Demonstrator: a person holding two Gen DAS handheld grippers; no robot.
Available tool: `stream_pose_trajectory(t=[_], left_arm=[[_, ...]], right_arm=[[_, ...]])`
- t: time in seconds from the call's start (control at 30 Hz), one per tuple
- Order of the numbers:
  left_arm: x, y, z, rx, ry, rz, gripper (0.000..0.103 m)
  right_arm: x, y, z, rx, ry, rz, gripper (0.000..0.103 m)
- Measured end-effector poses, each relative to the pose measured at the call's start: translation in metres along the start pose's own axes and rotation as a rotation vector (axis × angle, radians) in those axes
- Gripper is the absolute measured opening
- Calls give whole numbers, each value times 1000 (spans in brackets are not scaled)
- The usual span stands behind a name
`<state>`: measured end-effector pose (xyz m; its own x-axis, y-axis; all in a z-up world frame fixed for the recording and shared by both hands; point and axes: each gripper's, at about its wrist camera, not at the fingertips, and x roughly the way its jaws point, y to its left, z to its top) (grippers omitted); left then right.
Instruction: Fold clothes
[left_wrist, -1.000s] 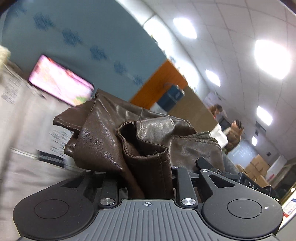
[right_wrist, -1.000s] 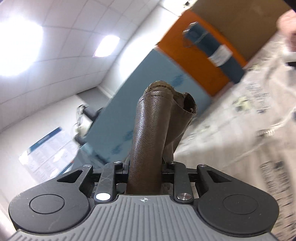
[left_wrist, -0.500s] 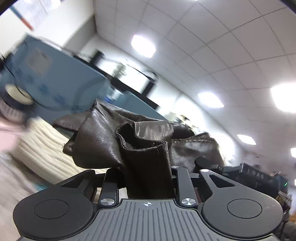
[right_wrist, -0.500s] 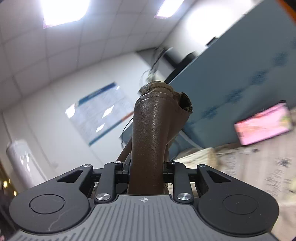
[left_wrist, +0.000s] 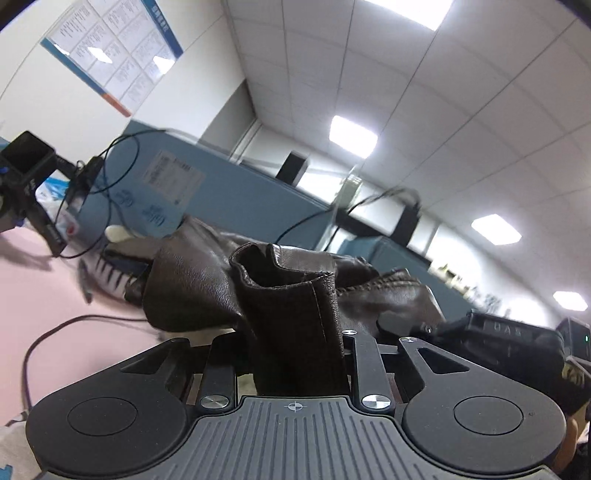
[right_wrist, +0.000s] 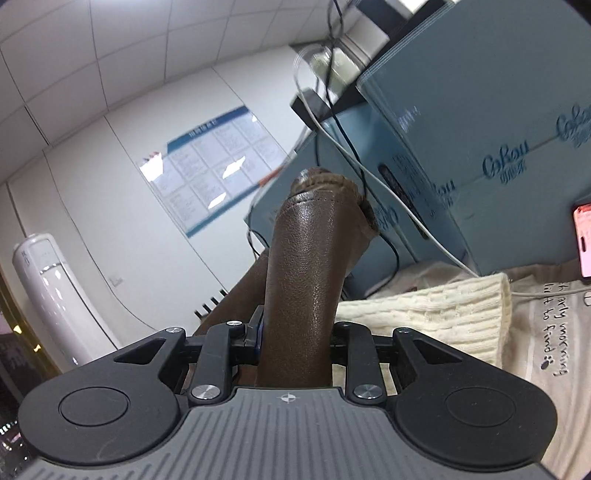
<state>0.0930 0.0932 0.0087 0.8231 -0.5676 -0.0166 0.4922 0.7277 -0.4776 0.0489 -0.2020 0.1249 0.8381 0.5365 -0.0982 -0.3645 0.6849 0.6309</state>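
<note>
The left gripper (left_wrist: 299, 354) has its jaws clamped on a bunched fold of a brown leather jacket (left_wrist: 295, 306); the leather fills the gap between them and rises past their tips as a stiff open cuff, with more of the garment heaped ahead and to both sides. Beyond the jaws to the left lies a pink tabletop (left_wrist: 44, 295) crossed by a black cable (left_wrist: 66, 328), and a small action camera (left_wrist: 26, 155) stands on a mount further off. To the right of the jaws, the other black handheld device (left_wrist: 509, 343) sits close against the leather.

The right gripper (right_wrist: 295, 343) is likewise closed on the brown leather jacket (right_wrist: 306, 280), a smooth rolled section standing up between the jaws and ending in a stitched hem. Ahead and to the right of the jaws rests a cream ribbed knit sweater (right_wrist: 436, 314) beside a printed pale garment (right_wrist: 554, 332), with blue cardboard boxes (right_wrist: 480, 155) behind
</note>
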Motion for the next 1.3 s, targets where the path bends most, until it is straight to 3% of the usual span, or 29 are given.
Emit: stream_pose_trajectory(t=[0.27, 0.47, 0.57, 0.63, 0.73, 0.83, 1.0, 1.07, 1.3], left_arm=[[20, 7, -9, 20, 118, 73, 25], [27, 5, -15, 53, 160, 166, 34], [30, 5, -15, 51, 179, 240, 55], [30, 8, -15, 36, 182, 297, 75], [32, 16, -15, 7, 195, 374, 88], [34, 23, -14, -21, 201, 418, 91], [25, 25, -12, -9, 111, 480, 98], [20, 27, -11, -14, 66, 496, 98], [-8, 6, -7, 39, -133, 508, 101]], right_arm=[[48, -45, -2, -26, 90, -88, 23], [59, -53, -11, -54, 112, -137, 26], [63, -53, -15, -67, 115, -179, 29], [65, -53, -17, -73, 113, -198, 31], [66, -50, -20, -87, 110, -228, 35], [65, -42, -23, -111, 113, -260, 40], [53, -23, -25, -134, 94, -310, 55], [42, -15, -26, -142, 73, -316, 70], [-9, 18, -35, -215, 11, -311, 82]])
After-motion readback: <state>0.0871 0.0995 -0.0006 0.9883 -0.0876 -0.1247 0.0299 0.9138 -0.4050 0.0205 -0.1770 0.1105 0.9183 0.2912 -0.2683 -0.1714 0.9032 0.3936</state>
